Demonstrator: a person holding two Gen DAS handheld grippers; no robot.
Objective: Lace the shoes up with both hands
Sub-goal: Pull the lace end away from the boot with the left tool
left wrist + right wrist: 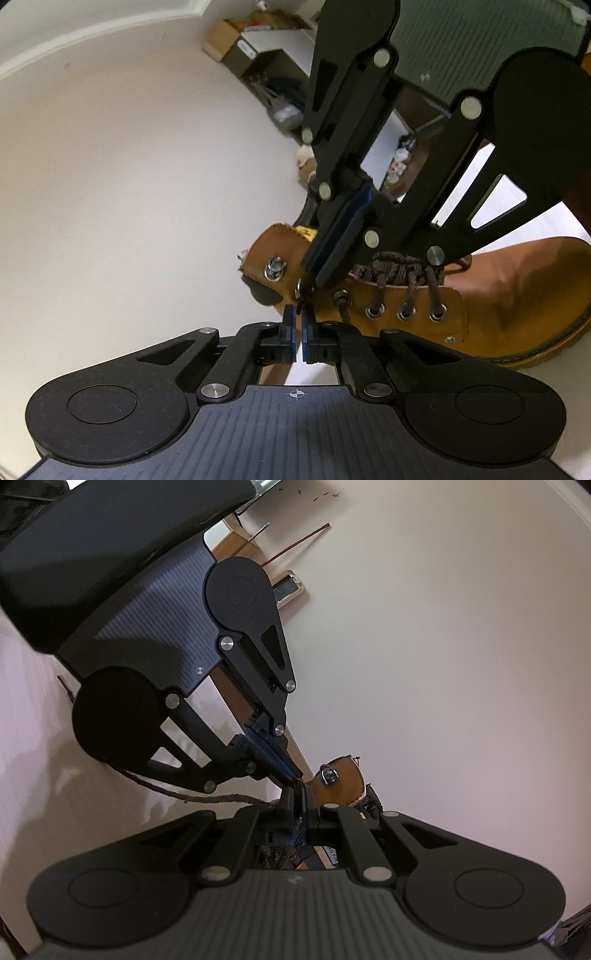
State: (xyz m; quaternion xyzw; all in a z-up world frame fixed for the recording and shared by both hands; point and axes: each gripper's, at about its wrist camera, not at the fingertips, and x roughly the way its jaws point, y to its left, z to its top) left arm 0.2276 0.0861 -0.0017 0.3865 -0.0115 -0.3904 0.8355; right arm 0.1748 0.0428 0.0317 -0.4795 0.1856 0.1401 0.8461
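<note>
A tan leather boot [498,295] lies on its side on the pale floor, with brown lace [399,273] crossed through its lower eyelets. My left gripper [298,314] is at the upper metal hooks [275,267], shut on the dark lace end just below them. My right gripper [309,275] reaches down from above, tips meeting the left one's at the same spot. In the right wrist view, my right gripper [298,794] is shut with brown lace between its pads. My left gripper [295,775] comes in from the upper left. Slack lace [207,797] trails left across the floor beside the boot's collar [340,782].
Open cardboard boxes [236,40] and clutter line the far wall. A small framed panel [288,587] and thin sticks [295,542] lie on the floor beyond. The wooden edge of a piece of furniture [236,709] runs behind the grippers.
</note>
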